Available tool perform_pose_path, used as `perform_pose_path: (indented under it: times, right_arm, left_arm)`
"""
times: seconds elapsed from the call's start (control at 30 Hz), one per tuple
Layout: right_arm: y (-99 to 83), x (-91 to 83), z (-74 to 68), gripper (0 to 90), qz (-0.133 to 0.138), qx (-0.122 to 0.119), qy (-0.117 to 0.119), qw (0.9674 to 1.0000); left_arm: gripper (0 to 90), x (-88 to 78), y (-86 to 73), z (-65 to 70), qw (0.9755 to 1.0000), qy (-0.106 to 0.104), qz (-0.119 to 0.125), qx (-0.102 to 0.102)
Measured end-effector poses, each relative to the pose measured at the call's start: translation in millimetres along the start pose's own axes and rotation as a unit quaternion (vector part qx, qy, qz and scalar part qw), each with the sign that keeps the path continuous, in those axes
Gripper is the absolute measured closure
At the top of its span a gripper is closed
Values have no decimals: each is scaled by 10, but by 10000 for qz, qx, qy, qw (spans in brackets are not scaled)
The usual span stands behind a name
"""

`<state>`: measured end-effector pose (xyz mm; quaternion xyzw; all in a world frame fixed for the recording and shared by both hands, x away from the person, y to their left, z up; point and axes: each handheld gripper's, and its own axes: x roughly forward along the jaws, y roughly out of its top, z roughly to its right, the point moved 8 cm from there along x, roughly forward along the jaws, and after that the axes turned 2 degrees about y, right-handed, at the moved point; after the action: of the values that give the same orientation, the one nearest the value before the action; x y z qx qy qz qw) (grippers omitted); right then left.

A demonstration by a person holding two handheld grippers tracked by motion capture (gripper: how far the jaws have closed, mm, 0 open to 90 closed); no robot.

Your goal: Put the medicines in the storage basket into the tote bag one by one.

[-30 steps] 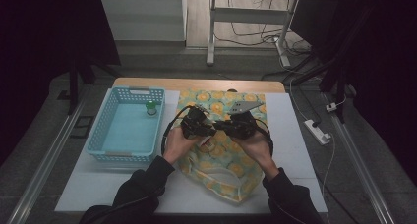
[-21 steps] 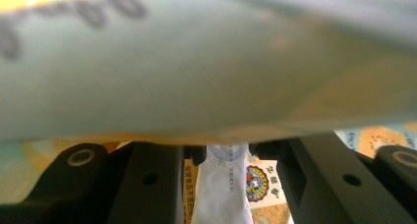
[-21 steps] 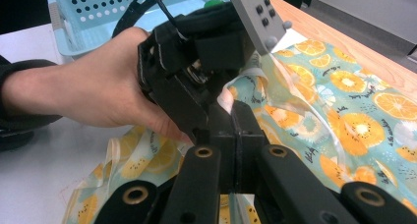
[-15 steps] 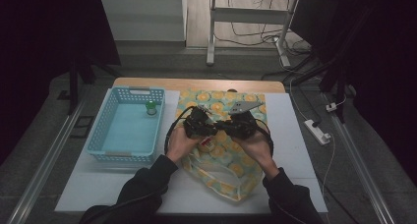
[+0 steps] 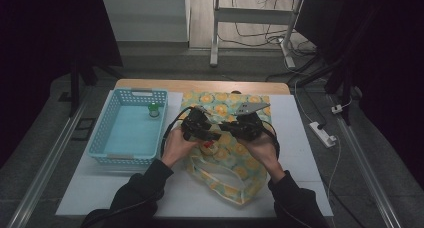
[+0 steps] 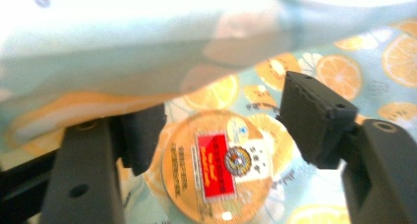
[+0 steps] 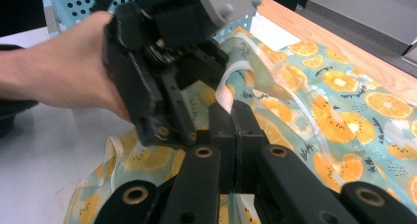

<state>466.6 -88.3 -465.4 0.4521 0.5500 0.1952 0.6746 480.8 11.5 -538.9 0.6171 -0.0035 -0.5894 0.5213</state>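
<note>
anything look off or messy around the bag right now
Nothing spilled or damaged. The orange-print bag lies crumpled, its rim pinched up by the right gripper, while the left gripper straddles a round orange-lidded container inside.

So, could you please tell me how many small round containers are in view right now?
2. One orange-lidded container lies inside the orange-print bag, between the left gripper's open jaws. One green-topped container stands in the blue basket. The bag may hide more.
</note>
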Motion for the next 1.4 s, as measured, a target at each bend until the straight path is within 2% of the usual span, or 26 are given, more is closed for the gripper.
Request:
perform_pose_path:
  times: [0.23,0.37,0.47,0.57,0.7,1.0,1.17,1.27,1.4]
  right_arm:
    - [-9,15,-8,900,-24,19,7,10000]
    - [-8,14,-6,900,-6,9,12,10000]
    - [-11,8,3,900,-9,10,-5,10000]
    - [-14,6,12,900,-7,14,-4,10000]
    - [-27,7,26,900,-21,25,-17,10000]
    - [-36,13,29,900,-32,26,-14,10000]
    - [-31,11,24,900,-29,13,-15,10000]
    - [-29,9,20,899,-26,17,-8,10000]
    - [-29,7,20,900,-37,11,-15,10000]
  left_arm:
    - [246,-176,-65,25,10000,-53,68,-9]
    - [195,-273,-74,94,9995,-277,136,-9]
    - [141,-343,-59,166,9990,-413,133,63]
    - [98,-430,-35,205,9988,-394,188,212]
    - [57,-542,-33,218,9979,-524,282,256]
    - [1,-739,-85,89,9984,-293,381,298]
    - [0,-825,-98,15,9977,-257,510,365]
    - [0,-858,-121,-57,9974,-63,528,482]
    - [0,-900,-184,-200,9983,207,410,354]
